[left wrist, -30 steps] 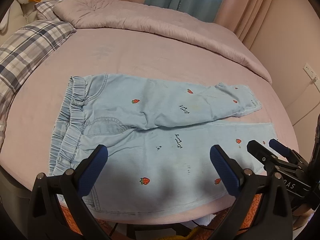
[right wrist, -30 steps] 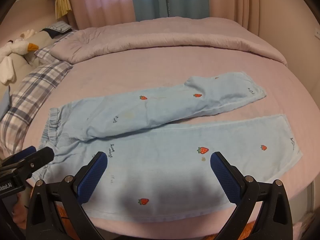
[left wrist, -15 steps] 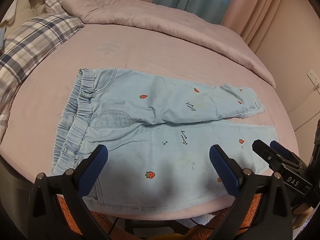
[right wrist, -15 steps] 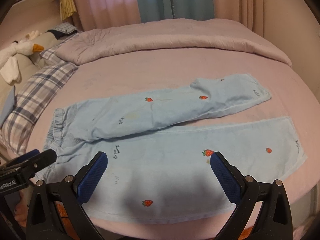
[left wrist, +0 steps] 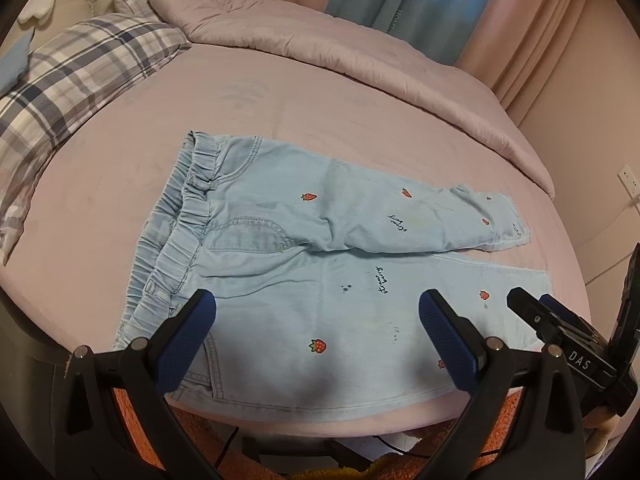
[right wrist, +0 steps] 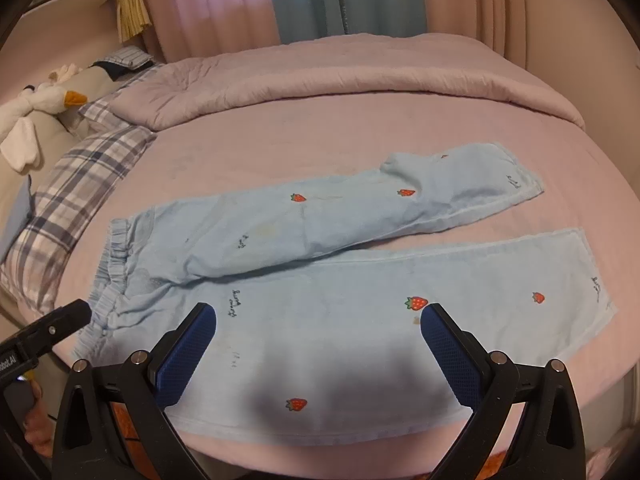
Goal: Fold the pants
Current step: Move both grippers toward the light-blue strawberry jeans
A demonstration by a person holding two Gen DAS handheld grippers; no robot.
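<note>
Light blue pants [left wrist: 320, 280] lie spread on a bed [left wrist: 320, 112]; both grippers, left [left wrist: 316, 320] and right [right wrist: 318, 322], hover at six o'clock, jaws wide and empty (a one-layer pinch may skew the fold).

Both wrist views look down over the bed's [left wrist: 320, 112] near edge, sharing the pants [right wrist: 320, 280]
</note>
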